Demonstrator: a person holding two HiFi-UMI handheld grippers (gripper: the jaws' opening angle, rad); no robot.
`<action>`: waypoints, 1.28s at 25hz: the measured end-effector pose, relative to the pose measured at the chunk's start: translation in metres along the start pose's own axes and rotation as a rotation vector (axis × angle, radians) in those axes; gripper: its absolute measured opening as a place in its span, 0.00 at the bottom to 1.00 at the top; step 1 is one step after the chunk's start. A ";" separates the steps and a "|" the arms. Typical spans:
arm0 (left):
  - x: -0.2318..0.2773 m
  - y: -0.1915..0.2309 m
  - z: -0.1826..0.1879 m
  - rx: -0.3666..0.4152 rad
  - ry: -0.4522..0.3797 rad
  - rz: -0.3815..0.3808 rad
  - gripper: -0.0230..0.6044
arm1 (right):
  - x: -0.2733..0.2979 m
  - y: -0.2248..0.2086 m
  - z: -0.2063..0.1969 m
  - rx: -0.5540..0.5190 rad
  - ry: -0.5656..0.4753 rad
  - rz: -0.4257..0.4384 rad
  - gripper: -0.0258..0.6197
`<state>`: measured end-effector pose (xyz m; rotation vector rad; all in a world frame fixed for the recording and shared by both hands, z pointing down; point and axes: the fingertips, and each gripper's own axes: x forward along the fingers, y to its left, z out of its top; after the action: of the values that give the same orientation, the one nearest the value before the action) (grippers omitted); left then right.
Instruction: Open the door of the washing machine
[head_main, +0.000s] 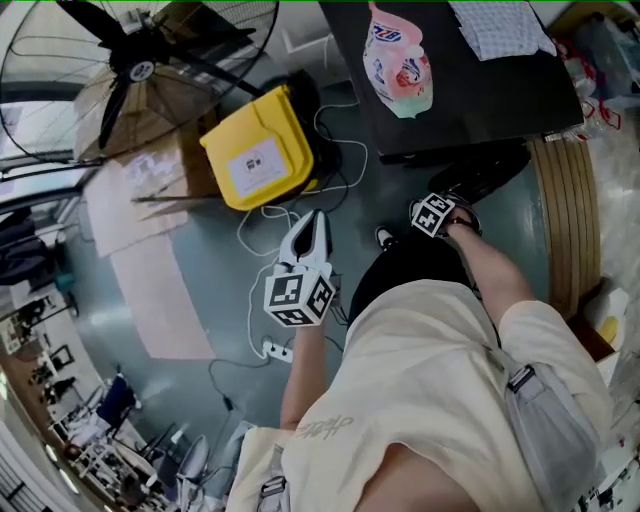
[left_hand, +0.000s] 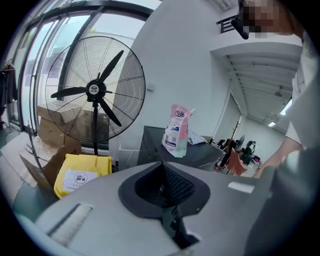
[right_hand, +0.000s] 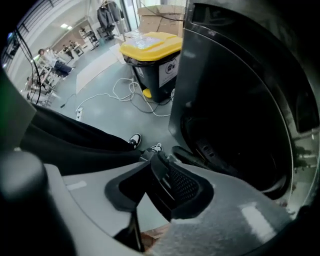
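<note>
Beside the washing machine, its door seems partly swung out, not fully. Right gripper fingers slightly apart, empty; left gripper fingers together.

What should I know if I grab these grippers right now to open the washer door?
Left gripper: shut, empty, held away from the washer.
Right gripper: jaws slightly apart, empty, pointing down by the washer's front, near the door.
Done: unclear; I can't tell whether the door is ajar yet.
To do: check; if closed, grip its edge and swing it out.
</note>
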<state>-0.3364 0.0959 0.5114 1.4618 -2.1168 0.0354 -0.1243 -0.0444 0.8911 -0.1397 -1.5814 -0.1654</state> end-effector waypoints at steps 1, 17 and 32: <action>0.002 -0.001 0.001 0.009 0.002 -0.016 0.07 | -0.001 -0.001 -0.005 0.036 -0.003 -0.005 0.23; 0.046 -0.035 0.004 0.080 0.037 -0.257 0.07 | -0.014 -0.005 -0.089 0.671 -0.041 0.008 0.22; 0.078 -0.080 -0.001 0.110 0.072 -0.424 0.07 | -0.040 0.006 -0.201 0.982 0.061 -0.047 0.19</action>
<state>-0.2857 -0.0027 0.5256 1.9163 -1.7334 0.0441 0.0744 -0.0770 0.8537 0.6599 -1.4479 0.5684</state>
